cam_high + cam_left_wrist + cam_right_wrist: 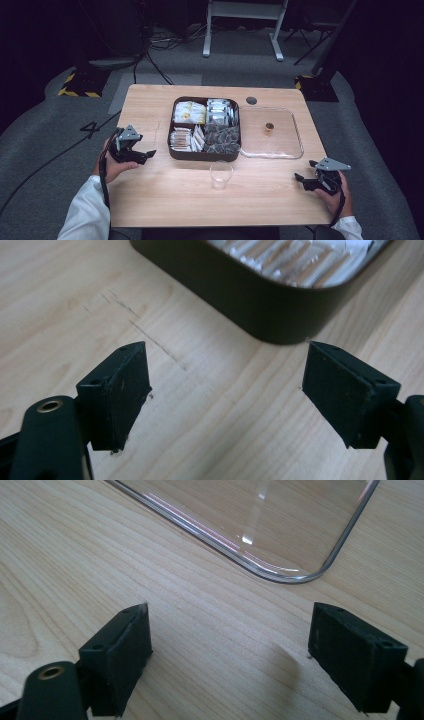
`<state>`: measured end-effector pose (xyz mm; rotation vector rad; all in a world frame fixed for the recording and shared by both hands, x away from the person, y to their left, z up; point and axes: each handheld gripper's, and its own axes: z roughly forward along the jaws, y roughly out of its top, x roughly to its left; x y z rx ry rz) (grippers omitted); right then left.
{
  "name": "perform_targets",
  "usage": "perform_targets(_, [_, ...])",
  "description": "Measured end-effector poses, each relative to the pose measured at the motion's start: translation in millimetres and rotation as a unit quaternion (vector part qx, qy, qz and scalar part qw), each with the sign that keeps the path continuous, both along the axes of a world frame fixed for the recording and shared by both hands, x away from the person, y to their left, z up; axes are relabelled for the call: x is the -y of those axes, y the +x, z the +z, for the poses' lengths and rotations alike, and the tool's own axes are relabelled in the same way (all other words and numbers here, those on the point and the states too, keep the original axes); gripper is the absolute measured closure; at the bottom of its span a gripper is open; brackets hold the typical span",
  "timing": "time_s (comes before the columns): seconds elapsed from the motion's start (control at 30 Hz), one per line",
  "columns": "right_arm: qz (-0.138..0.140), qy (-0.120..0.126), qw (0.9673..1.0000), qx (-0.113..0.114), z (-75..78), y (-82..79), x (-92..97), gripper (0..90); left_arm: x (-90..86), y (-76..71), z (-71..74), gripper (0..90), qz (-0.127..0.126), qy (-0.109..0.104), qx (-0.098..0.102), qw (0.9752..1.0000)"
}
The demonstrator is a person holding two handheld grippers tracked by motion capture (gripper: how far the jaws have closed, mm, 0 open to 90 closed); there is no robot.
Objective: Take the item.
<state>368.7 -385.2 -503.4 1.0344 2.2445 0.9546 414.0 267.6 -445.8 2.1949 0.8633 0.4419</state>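
Observation:
A dark brown compartment box (176, 152) stands at the table's middle, packed with sachets and tea bags (205, 131). Its clear lid (295, 135) lies flat to the right of it, a small brown knob (269, 127) at its centre. A clear plastic cup (220, 174) stands upright in front of the box. My left gripper (145, 156) rests at the table's left, open and holding nothing, with the box's corner (280, 320) just ahead of its jaws. My right gripper (299, 181) sits at the right front, open and holding nothing, facing the lid's corner (292, 577).
The wooden table (150, 200) has bare surface along its front edge and left side. A round cable hole (251, 100) sits at the back. Grey carpet, cables and stand legs (240, 30) surround the table.

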Motion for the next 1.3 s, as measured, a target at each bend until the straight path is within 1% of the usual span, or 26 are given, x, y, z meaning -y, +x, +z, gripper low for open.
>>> perform_targets(0.03, [0.000, -0.001, 1.0000, 0.001, 0.0, -0.1, -0.1, 17.7, 1.2, 2.4, 1.8, 19.8, -0.002, -0.001, -0.001, 1.0000])
perform_targets(0.1, [0.000, -0.001, 1.0000, 0.002, 0.0, -0.3, -0.2, 17.7, 5.0, 6.6, 6.6, 20.4, -0.005, -0.004, 0.007, 1.0000])
perform_targets(0.17, [0.001, -0.003, 1.0000, 0.002, 0.1, -0.4, -0.2, 17.7, 8.8, 11.4, 11.4, 21.1, -0.009, -0.011, 0.011, 0.9998])
perform_targets(0.23, [0.001, -0.003, 1.0000, 0.003, 0.1, -0.5, -0.2, 17.7, 14.1, 16.1, 15.9, 21.5, -0.014, -0.009, 0.017, 0.9997])
perform_targets(0.27, [0.001, -0.003, 1.0000, 0.003, 0.0, -0.6, -0.4, 17.7, 19.8, 21.6, 19.6, 22.9, -0.023, -0.009, 0.017, 0.9996])
perform_targets(0.33, [0.001, -0.003, 1.0000, 0.003, 0.1, -0.7, -0.4, 17.7, 22.4, 24.1, 21.7, 22.9, -0.025, -0.009, 0.020, 0.9994])
perform_targets(0.37, [0.000, -0.003, 1.0000, 0.004, 0.0, -0.8, -0.6, 17.7, 27.9, 29.1, 24.8, 23.7, -0.035, -0.011, 0.022, 0.9991])
perform_targets(0.4, [0.000, -0.003, 1.0000, 0.004, 0.0, -0.8, -0.6, 17.7, 27.9, 29.1, 24.8, 23.9, -0.035, -0.011, 0.022, 0.9991])
perform_targets(0.43, [0.000, -0.003, 1.0000, 0.004, 0.0, -0.8, -0.6, 17.7, 32.4, 33.7, 27.7, 24.0, -0.048, -0.024, 0.020, 0.9983])
perform_targets(0.47, [0.000, -0.003, 1.0000, 0.004, 0.0, -0.8, -0.6, 17.7, 32.4, 33.7, 27.7, 24.3, -0.048, -0.024, 0.020, 0.9983])
perform_targets(0.57, [0.000, -0.004, 1.0000, 0.005, 0.1, -1.0, -0.7, 17.7, 41.8, 43.5, 33.8, 25.0, -0.056, -0.024, 0.024, 0.9979])
perform_targets(0.6, [0.000, -0.004, 1.0000, 0.005, 0.1, -1.0, -0.7, 17.7, 41.8, 43.5, 33.8, 25.1, -0.056, -0.024, 0.024, 0.9979])
perform_targets(0.7, [0.000, -0.004, 1.0000, 0.005, 0.1, -1.0, -0.7, 17.7, 49.8, 51.0, 38.6, 26.1, -0.059, -0.021, 0.029, 0.9976])
perform_targets(0.73, [0.000, -0.004, 1.0000, 0.005, 0.1, -1.0, -0.7, 17.7, 52.3, 53.5, 39.9, 26.1, -0.062, -0.026, 0.028, 0.9974])
perform_targets(0.77, [0.000, -0.004, 1.0000, 0.004, 0.1, -0.9, -0.6, 17.7, 56.9, 59.4, 43.0, 29.8, -0.061, -0.027, 0.031, 0.9973])
perform_targets(0.8, [0.000, -0.004, 1.0000, 0.004, 0.1, -0.9, -0.6, 17.7, 56.9, 59.4, 43.0, 31.3, -0.061, -0.027, 0.031, 0.9973])
perform_targets(0.87, [0.000, -0.004, 1.0000, 0.004, 0.1, -1.0, -0.6, 17.7, 62.3, 65.1, 44.3, 32.6, -0.060, -0.022, 0.032, 0.9975])
perform_targets(0.9, [0.000, -0.004, 1.0000, 0.004, 0.1, -1.0, -0.6, 17.7, 63.8, 67.3, 44.6, 32.6, -0.062, -0.017, 0.036, 0.9973])
perform_targets(1.0, [0.000, -0.004, 1.0000, 0.005, 0.1, -1.0, -0.6, 17.7, 71.1, 78.1, 43.3, 32.9, -0.059, -0.013, 0.028, 0.9978])
perform_targets(1.03, [0.000, -0.004, 1.0000, 0.005, 0.1, -1.0, -0.6, 17.7, 75.2, 82.9, 42.3, 33.1, -0.057, -0.007, 0.030, 0.9979])
perform_targets(1.07, [0.000, -0.004, 1.0000, 0.005, 0.1, -1.0, -0.6, 17.7, 75.2, 82.9, 42.3, 33.1, -0.057, -0.007, 0.030, 0.9979])
perform_targets(1.1, [0.000, -0.004, 1.0000, 0.004, 0.1, -1.1, -0.7, 17.7, 81.2, 89.1, 40.7, 33.0, -0.058, 0.008, 0.028, 0.9979])
perform_targets(1.2, [-0.001, -0.004, 1.0000, 0.005, 0.1, -1.3, -0.7, 17.7, 85.9, 94.5, 39.4, 32.8, -0.059, 0.014, 0.027, 0.9978])
perform_targets(1.23, [-0.001, -0.005, 1.0000, 0.006, 0.0, -1.5, -0.8, 17.7, 91.2, 99.2, 38.3, 33.7, -0.059, 0.023, 0.027, 0.9976])
perform_targets(1.27, [-0.001, -0.005, 1.0000, 0.006, 0.0, -1.5, -0.8, 17.7, 91.2, 99.2, 38.3, 35.8, -0.059, 0.023, 0.027, 0.9976])
perform_targets(1.3, [-0.001, -0.005, 1.0000, 0.006, 0.1, -1.5, -0.9, 17.7, 96.6, 103.2, 37.6, 37.0, -0.066, 0.027, 0.023, 0.9972])
